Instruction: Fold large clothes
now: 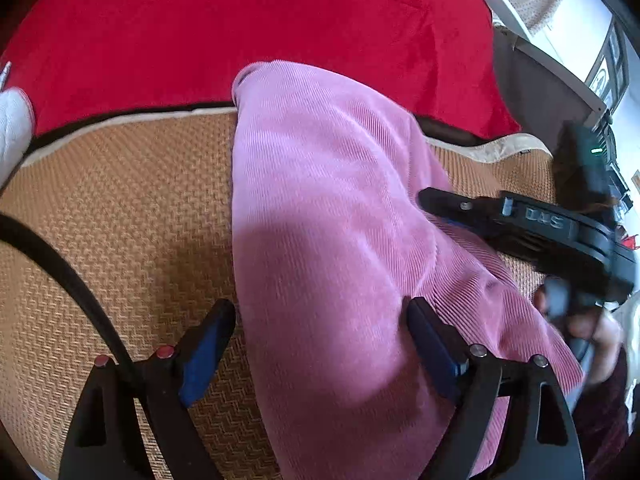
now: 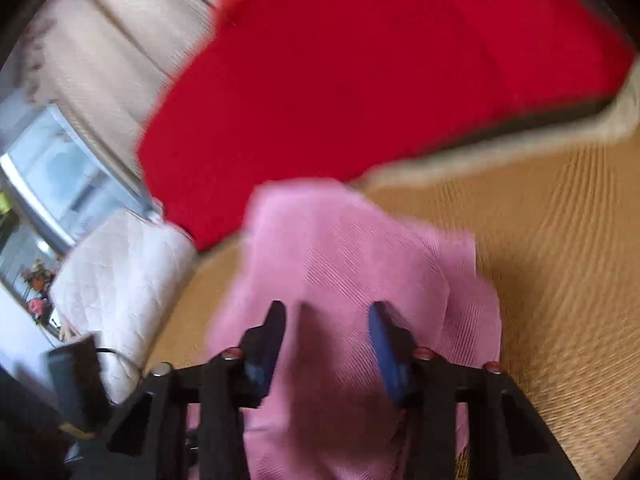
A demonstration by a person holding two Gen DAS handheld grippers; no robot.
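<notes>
A pink corduroy garment [image 1: 328, 220] lies folded in a long strip on a woven tan mat [image 1: 120, 200]. My left gripper [image 1: 320, 312] is open, its jaws wide apart over the garment's near end, the left finger on the mat side and the right finger on the cloth. My right gripper [image 2: 328, 316] is open above the same pink garment [image 2: 352, 264]; this view is motion-blurred. The right gripper also shows in the left wrist view [image 1: 520, 224] at the garment's right edge.
A red blanket [image 1: 260, 28] covers the surface behind the mat. A white quilted cushion [image 2: 124, 280] sits to the left in the right wrist view, with a window [image 2: 60, 176] beyond. A black cable [image 1: 60, 264] crosses the mat at left.
</notes>
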